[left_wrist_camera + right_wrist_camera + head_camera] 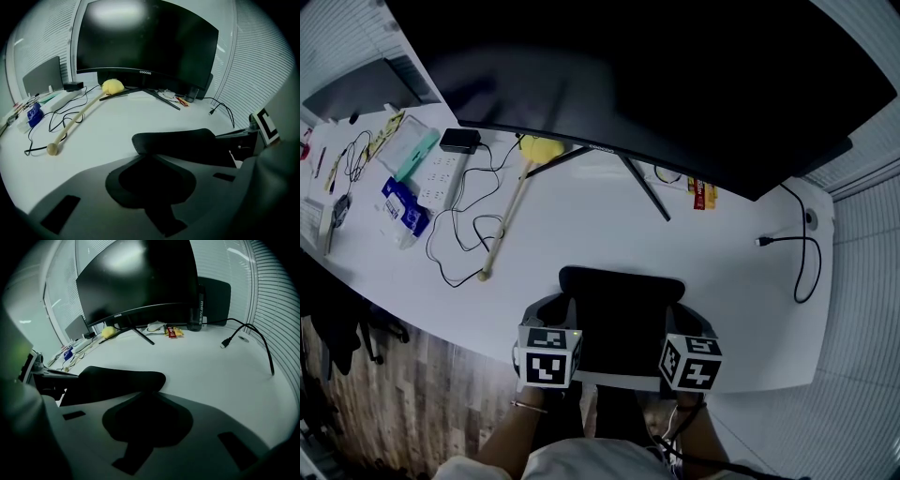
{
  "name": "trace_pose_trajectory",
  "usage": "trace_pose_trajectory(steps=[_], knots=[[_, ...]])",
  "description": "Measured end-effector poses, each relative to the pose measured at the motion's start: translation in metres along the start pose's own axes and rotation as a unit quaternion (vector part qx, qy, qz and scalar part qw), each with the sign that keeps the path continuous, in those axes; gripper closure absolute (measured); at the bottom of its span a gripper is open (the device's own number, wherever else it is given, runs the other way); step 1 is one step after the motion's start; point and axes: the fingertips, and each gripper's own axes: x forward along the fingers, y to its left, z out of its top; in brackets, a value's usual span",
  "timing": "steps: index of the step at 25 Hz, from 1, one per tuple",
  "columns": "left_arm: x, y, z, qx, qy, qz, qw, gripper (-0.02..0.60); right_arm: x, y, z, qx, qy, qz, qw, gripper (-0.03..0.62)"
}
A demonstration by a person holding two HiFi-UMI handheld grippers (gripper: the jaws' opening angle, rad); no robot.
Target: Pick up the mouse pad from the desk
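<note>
At the near edge of the white surface (581, 234) lies the flat black mouse pad (623, 328), with a gripper at each side. The left gripper (566, 319) is clamped on its left margin and the right gripper (679, 323) on its right, probably so the limp pad lifts without sagging. Its far edge seems to curl slightly upward. Beyond stands the dark curved monitor (656, 84).

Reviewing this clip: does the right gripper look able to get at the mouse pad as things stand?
Yes, it seems so: the right gripper has its jaws closed on the mouse pad at its near edge, with nothing in the way. The left gripper grips the other near corner.
</note>
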Motion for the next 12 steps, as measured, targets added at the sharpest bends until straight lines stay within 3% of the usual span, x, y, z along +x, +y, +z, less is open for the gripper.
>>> trace_pose_trajectory(steps=[5,12], knots=[[-0.004,0.0,0.004,-0.013,-0.002,-0.013,0.9998,0.535,-0.009,0.005,0.006,-0.023,-0.012,-0.002,1.0,0.539],[-0.021,-0.005,0.016,-0.006,-0.027,-0.02,0.9994,0.535,-0.026,0.009,0.017,-0.011,-0.033,0.002,0.999,0.539]])
